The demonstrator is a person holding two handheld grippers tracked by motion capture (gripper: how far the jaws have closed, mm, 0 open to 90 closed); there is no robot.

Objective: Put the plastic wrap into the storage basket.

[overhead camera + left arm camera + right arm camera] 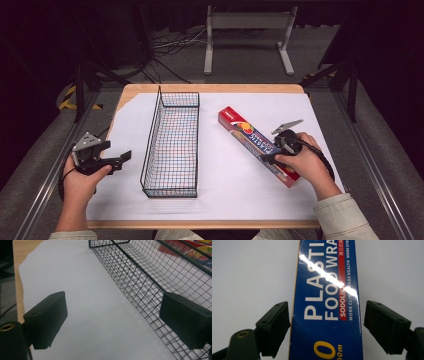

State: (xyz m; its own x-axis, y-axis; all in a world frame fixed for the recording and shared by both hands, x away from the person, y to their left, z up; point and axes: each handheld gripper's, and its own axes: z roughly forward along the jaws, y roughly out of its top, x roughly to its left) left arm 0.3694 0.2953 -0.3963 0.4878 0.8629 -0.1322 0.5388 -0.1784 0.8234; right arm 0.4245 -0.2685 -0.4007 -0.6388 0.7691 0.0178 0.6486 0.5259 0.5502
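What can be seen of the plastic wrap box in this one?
The plastic wrap box is a long, glossy carton, blue with red ends, white lettering reading "PLASTIC FOOD WRAP". It lies flat and closed on the white sheet, angled, right of the wire basket and apart from it. The right hand-held gripper straddles it, jaws open at either long side, not yet clamped.

A white sheet (225, 170) covers the wooden table (210, 88); a grey metal stand (247, 22) sits beyond it.

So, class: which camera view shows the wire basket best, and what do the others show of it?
The high view: the whole wire basket shows, open-topped, on the white sheet. The left gripper view has a close stretch of its mesh wall.
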